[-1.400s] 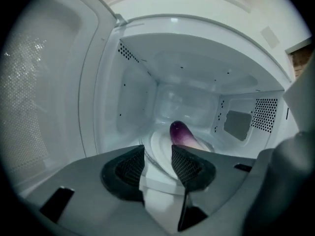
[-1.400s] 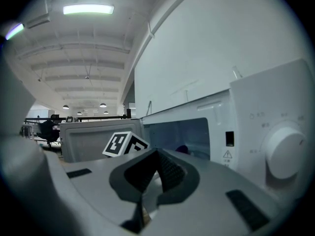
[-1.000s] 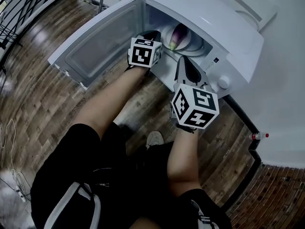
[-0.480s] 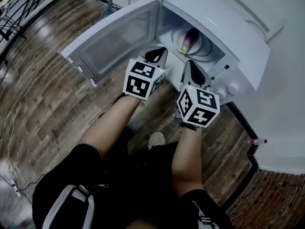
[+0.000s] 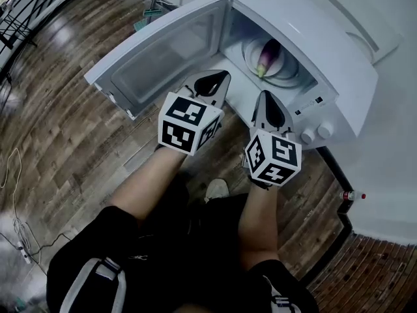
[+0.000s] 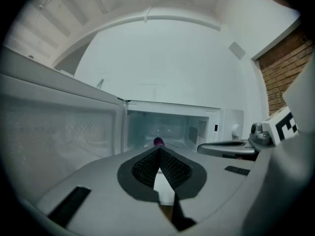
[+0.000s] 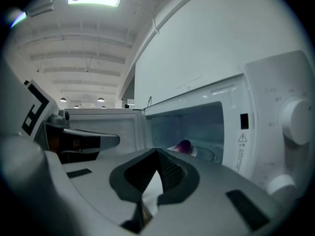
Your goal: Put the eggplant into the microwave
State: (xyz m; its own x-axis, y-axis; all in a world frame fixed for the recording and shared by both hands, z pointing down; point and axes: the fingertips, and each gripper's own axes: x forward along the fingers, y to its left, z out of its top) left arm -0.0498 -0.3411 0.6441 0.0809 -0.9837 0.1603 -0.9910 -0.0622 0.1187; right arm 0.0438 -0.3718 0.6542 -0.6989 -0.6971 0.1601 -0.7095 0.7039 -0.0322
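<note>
Lying on the glass turntable inside the open microwave, the eggplant is already in the cavity. In the head view its long axis runs front to back: the green stem end points out toward the opening and the person, and the rounded purple end points deeper in, toward the rear wall. It lies flat rather than upright.

The microwave door is swung wide to the left. Both grippers are outside the cavity, in front of the opening, pointing roughly level toward it, and neither touches the eggplant.

The left gripper sits by the door's hinge side. Its jaws are pressed together with nothing between them. In the left gripper view the eggplant shows as a small purple lump straight ahead, just above the tip of the left gripper and well beyond it.

The right gripper is just beside the left one, in front of the control panel with its two knobs. Its jaws also meet at the tip and pinch nothing. In the right gripper view the eggplant lies ahead and a little to the right of the right gripper's tip, on the turntable, well apart from it.

Below the person's arms is a wooden floor.
</note>
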